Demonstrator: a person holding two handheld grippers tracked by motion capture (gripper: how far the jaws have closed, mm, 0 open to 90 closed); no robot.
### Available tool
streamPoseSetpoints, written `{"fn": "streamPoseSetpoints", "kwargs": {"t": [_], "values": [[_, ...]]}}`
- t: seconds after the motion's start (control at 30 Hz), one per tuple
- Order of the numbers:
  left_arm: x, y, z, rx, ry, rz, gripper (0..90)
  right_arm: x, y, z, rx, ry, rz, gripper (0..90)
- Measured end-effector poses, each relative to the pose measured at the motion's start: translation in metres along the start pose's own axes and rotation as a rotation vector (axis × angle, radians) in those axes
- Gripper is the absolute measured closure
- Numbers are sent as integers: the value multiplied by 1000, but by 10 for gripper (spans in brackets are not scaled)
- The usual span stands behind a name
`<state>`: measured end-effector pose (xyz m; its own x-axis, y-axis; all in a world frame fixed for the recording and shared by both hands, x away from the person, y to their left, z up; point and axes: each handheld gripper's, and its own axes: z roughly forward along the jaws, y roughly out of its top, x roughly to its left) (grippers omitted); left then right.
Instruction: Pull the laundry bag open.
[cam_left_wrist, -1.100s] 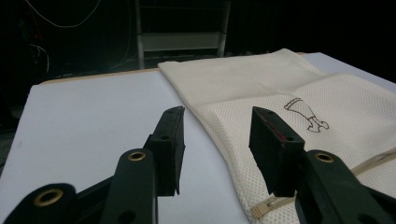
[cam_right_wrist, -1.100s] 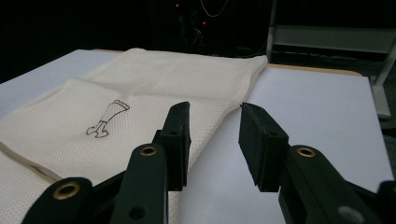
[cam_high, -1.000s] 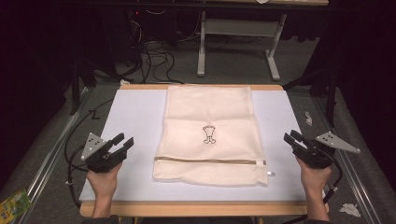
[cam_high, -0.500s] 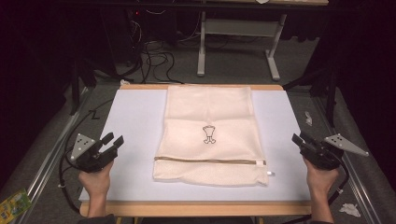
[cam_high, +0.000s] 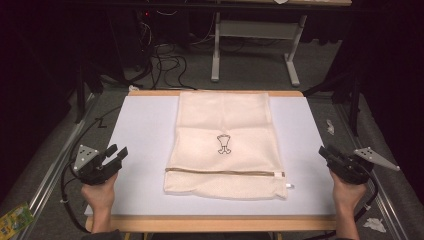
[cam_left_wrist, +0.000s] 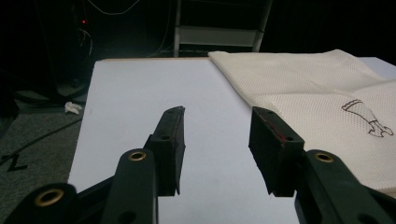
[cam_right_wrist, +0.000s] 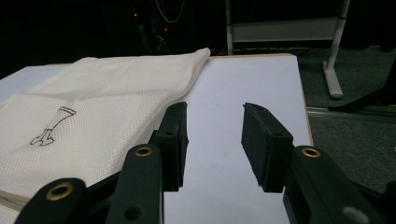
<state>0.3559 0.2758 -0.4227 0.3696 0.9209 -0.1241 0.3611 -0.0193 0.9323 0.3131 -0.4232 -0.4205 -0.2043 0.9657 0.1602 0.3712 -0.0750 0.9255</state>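
On the white table (cam_high: 145, 150): 1 cream mesh bag (cam_high: 225, 120), flat, in the middle, reaching from the far edge to near the front edge. Folded in 2 layers at the far part. Small dark drawing (cam_high: 223, 144) on the middle of the bag. Brown zip (cam_high: 225, 172) across the bag near the front end, with a small white tab (cam_high: 289, 185) at the right end of the zip.

Left gripper (cam_high: 116, 154) at the left front part of the table, held in a hand (cam_high: 99, 192), well apart from the bag. Jaws about half open, nothing between them, just bare table under the gap. In the left gripper view (cam_left_wrist: 217, 140): bag (cam_left_wrist: 322, 98) off to the right, not touching the jaws.

Right gripper (cam_high: 327, 154) at the right edge of the table, held in the other hand (cam_high: 346, 192), apart from the bag too. Jaws about half open, a little wider than a moment ago, nothing between them. In the right gripper view (cam_right_wrist: 214, 137): bag (cam_right_wrist: 93, 107) to the left, its edge just beside the left jaw, touching or not hard to tell.

Grey floor (cam_high: 165, 65) and black cables (cam_high: 160, 50) past the far edge of the table. 1 white metal stand (cam_high: 255, 35) back there too.
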Motion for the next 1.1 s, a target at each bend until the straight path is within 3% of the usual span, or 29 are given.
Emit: {"fn": "streamPoseSetpoints", "kwargs": {"t": [0.47, 0.83, 1.1], "values": [[2, -5, 15, 34, 25, -6, 530, -14, -9, 7, 40, -30, 33, 616], [-5, -9, 35, 75, -2, 16, 524, -20, -14, 14, 74, -39, 42, 615], [-6, -10, 43, 100, -12, 22, 521, -16, -16, 24, 108, -28, 33, 614]]}}
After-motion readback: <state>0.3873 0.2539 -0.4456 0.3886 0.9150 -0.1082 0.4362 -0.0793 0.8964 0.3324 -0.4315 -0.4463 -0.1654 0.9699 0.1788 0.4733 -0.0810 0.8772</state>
